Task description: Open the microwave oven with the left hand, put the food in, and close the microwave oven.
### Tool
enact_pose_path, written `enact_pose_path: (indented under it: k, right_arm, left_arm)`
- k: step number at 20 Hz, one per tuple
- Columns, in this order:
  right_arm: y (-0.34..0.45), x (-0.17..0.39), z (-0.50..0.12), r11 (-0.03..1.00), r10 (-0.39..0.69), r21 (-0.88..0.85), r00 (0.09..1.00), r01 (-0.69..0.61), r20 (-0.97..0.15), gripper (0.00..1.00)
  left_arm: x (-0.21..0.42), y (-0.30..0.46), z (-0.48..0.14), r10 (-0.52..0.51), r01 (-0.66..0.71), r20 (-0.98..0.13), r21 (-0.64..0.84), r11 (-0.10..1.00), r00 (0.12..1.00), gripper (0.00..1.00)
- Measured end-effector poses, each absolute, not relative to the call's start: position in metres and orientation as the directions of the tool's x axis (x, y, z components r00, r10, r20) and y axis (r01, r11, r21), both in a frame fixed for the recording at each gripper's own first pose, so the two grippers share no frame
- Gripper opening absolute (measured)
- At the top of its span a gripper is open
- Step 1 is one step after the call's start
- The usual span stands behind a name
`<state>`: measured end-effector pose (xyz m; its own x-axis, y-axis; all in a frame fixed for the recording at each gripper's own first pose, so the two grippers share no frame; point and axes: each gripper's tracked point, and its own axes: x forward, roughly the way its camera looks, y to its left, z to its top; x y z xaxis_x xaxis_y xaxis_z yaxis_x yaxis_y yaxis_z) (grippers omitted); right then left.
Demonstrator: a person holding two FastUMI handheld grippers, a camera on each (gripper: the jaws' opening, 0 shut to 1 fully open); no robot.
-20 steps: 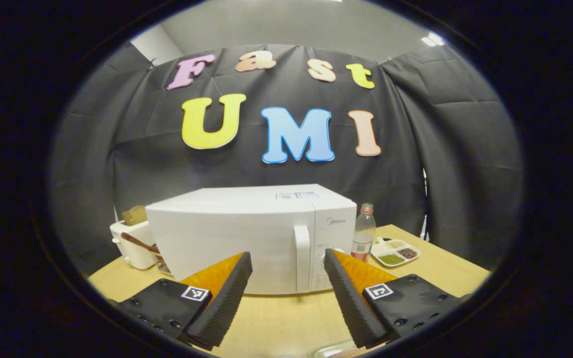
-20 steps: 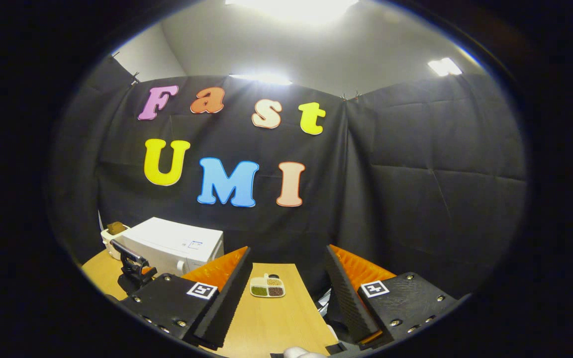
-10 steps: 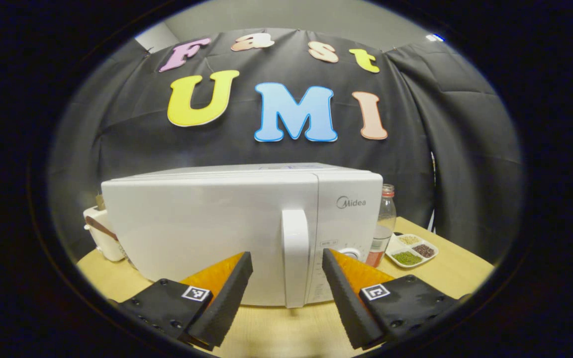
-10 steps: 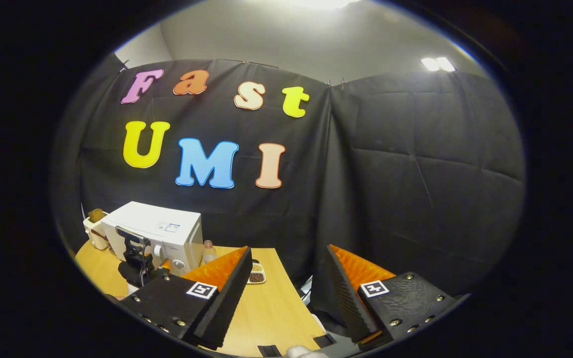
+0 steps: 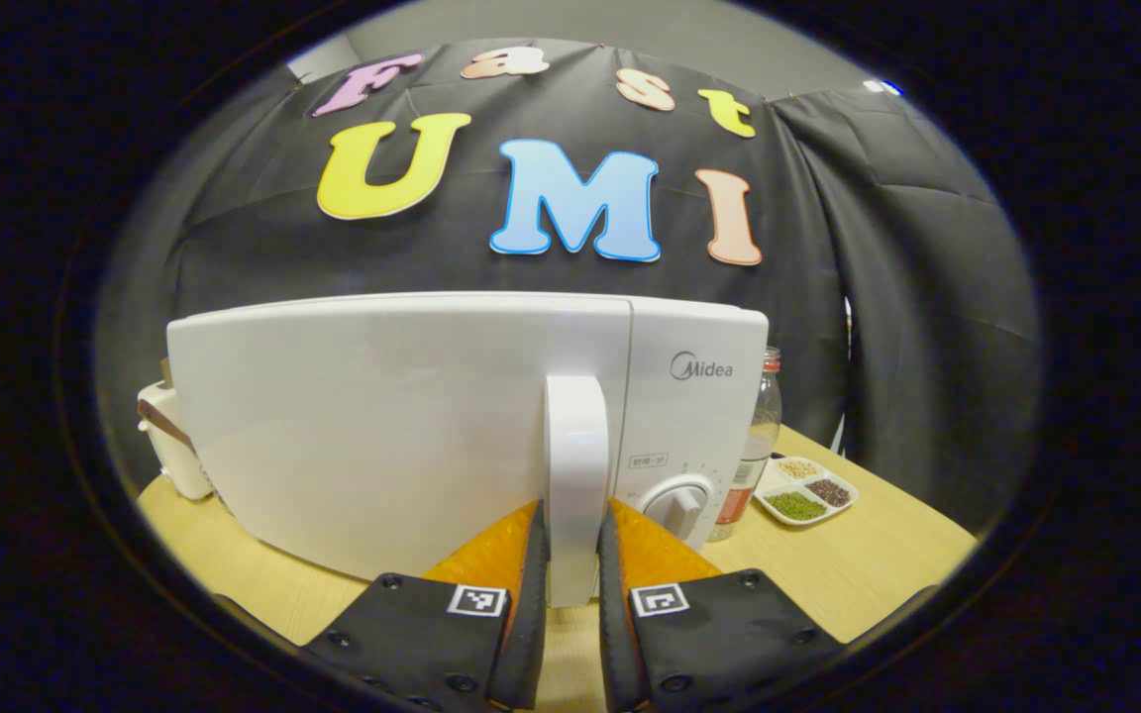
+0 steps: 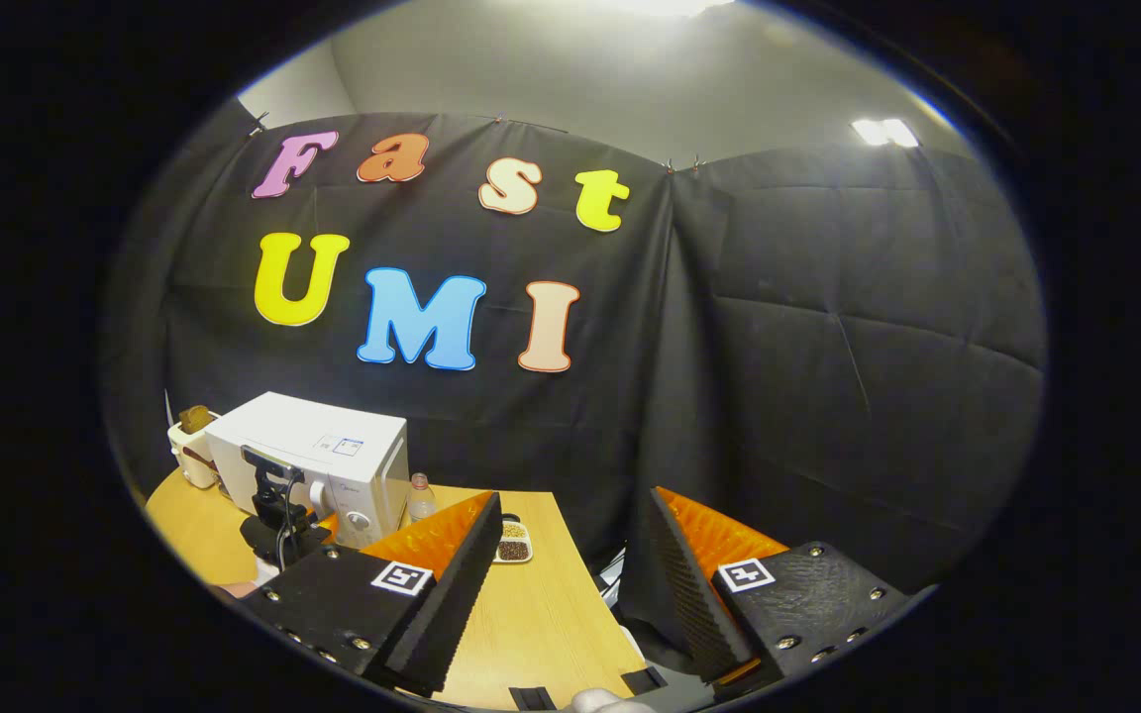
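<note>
- Microwave oven (image 5: 412,426) stands on the desk (image 5: 868,555), door closed, at the left of the right gripper view.
- Left gripper (image 5: 568,555) clamped on the door handle (image 5: 575,475), a finger on each side near its lower end.
- Handle looks rigid, smooth plastic: likely slippery; a firm, low hold suits.
- Oven body probably heavy enough to stay put under a steady pull.
- Right gripper (image 6: 570,584) fingers apart, empty, above the desk edge.

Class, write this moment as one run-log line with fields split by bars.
stage: grasping handle | left gripper: shut on door handle | microwave: door closed | right gripper: open, empty, above table
</note>
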<state>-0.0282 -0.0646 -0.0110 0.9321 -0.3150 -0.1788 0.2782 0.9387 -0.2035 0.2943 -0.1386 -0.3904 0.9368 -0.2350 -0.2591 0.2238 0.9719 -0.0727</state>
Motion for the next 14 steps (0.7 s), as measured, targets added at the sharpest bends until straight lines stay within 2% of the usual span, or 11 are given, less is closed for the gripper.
enact_pose_path:
  k: [7, 9, 10, 11, 13, 14]
  right_arm:
    - [-0.070, -0.040, -0.016, 0.939, -0.312, -0.208, 0.931, 0.273, -0.188, 0.89]
    - [-0.073, -0.045, -0.011, 0.939, -0.314, -0.206, 0.933, 0.277, -0.177, 0.89]
    - [-0.075, -0.048, -0.011, 0.938, -0.315, -0.206, 0.933, 0.279, -0.174, 0.87]
    - [-0.076, -0.049, -0.011, 0.940, -0.311, -0.203, 0.934, 0.276, -0.173, 0.89]
    - [-0.081, -0.050, -0.014, 0.943, -0.310, -0.185, 0.934, 0.278, -0.178, 0.89]
    - [-0.080, -0.052, -0.019, 0.948, -0.300, -0.166, 0.934, 0.270, -0.192, 0.89]
  left_arm:
    - [0.292, -0.137, -0.392, -0.216, 0.210, -0.295, -0.052, 0.976, 0.931, 0.16]
    - [0.291, -0.137, -0.391, -0.215, 0.208, -0.303, -0.055, 0.977, 0.929, 0.16]
    - [0.287, -0.136, -0.393, -0.215, 0.209, -0.323, -0.055, 0.976, 0.922, 0.16]
    - [0.272, -0.133, -0.401, -0.212, 0.200, -0.360, -0.071, 0.977, 0.909, 0.16]
    - [0.247, -0.122, -0.385, -0.204, 0.198, -0.286, -0.051, 0.979, 0.936, 0.16]
    - [0.236, -0.118, -0.387, -0.195, 0.194, -0.296, -0.031, 0.980, 0.935, 0.16]
